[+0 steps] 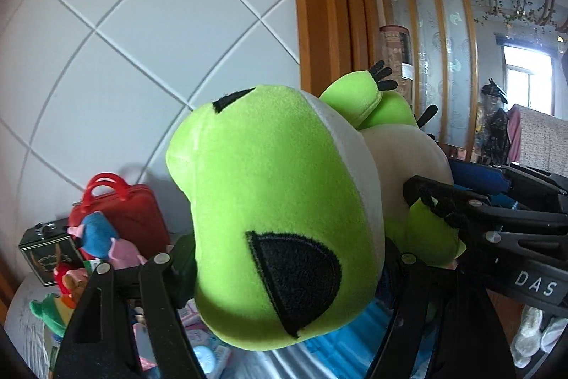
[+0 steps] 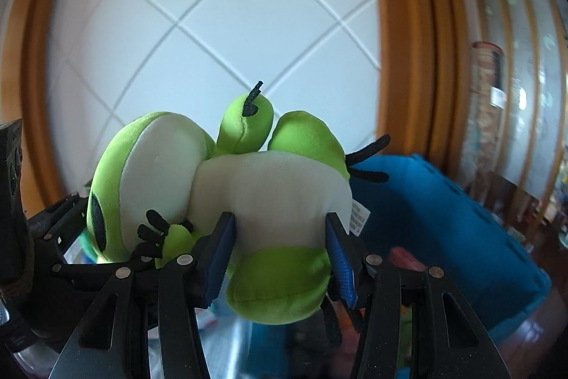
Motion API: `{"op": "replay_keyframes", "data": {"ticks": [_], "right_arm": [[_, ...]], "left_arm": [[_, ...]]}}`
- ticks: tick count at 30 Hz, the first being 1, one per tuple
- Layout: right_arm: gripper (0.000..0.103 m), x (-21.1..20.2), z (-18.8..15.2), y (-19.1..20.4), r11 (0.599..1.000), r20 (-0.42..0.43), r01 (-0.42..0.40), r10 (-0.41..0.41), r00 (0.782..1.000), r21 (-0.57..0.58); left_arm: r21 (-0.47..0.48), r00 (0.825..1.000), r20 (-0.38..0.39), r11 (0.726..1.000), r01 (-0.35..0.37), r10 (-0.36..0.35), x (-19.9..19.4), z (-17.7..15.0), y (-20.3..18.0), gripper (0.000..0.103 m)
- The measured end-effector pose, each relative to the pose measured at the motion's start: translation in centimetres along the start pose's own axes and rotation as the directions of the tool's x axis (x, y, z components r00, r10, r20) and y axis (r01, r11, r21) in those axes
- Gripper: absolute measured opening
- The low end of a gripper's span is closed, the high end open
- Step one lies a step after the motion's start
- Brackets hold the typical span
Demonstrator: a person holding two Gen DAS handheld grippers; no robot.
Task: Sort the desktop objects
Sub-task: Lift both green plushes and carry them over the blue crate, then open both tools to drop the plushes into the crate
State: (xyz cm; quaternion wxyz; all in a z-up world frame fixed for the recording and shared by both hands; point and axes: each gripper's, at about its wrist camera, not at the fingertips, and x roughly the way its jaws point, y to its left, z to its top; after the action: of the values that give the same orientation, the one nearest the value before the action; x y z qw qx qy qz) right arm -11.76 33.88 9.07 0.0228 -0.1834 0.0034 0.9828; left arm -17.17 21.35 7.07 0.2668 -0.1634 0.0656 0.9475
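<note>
Both hand-held grippers, left point(image 1: 284, 258) and right point(image 2: 280, 247), clamped on frog point(image 2: 269, 201), aloft; could slip out, being soft plush.

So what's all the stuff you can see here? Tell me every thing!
frog plush: one, green and cream, black eyes, held up between both grippers.
red case: one, red with handles, against the wall.
dark tin: one, dark green, left of the case.
small plush toys: several, blue, pink, red, green, piled before the case.
blue bin: one, blue, right of the frog.
tiled wall: white, behind.
wooden frame: orange-brown, beside the wall.
left gripper: black, on the frog's head.
right gripper: black, blue pads, on its body.
</note>
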Motion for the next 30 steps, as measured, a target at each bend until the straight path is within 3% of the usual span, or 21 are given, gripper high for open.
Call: {"op": "replay_keyframes", "data": {"ticks": [5, 8, 11, 14, 16, 24, 30], "right_arm": [[0.043, 0.5, -0.3, -5.7, 0.999, -0.016, -0.006, 0.007, 1.000, 0.049], [0.043, -0.1, -0.5, -8.0, 0.997, -0.034, 0.068, -0.067, 0.997, 0.040], [0.043, 0.6, -1.1, -10.2, 0.993, -0.055, 0.105, -0.102, 0.993, 0.059], [0.044, 1.1, -2.3, -11.8, 0.984, -0.096, 0.166, -0.159, 0.983, 0.067], [0.050, 1.7, -2.9, -12.7, 0.982, -0.117, 0.166, -0.155, 0.981, 0.088], [0.098, 1.8, -4.1, -15.0, 0.969, -0.129, 0.221, -0.206, 0.970, 0.113], [0.103, 0.9, -4.5, -14.3, 0.971, -0.121, 0.223, -0.212, 0.970, 0.086]], "left_arm": [[0.037, 0.997, -0.067, 0.998, 0.050, -0.047, 6.5, 0.1, -7.3, 0.075], [0.046, 0.990, -0.130, 0.997, 0.066, -0.059, 9.4, -0.1, -10.5, 0.075], [0.092, 0.985, -0.174, 0.995, 0.037, -0.020, 10.2, 0.0, -11.5, 0.079], [0.107, 0.987, -0.157, 0.994, -0.008, 0.025, 9.2, 0.6, -11.4, 0.087], [0.130, 0.984, -0.172, 0.991, -0.022, 0.044, 9.2, 0.8, -11.6, 0.090], [0.139, 0.981, -0.175, 0.989, -0.058, 0.082, 7.6, 0.4, -11.6, 0.090], [0.114, 0.982, -0.170, 0.991, -0.067, 0.086, 5.7, -0.6, -11.1, 0.090]]}}
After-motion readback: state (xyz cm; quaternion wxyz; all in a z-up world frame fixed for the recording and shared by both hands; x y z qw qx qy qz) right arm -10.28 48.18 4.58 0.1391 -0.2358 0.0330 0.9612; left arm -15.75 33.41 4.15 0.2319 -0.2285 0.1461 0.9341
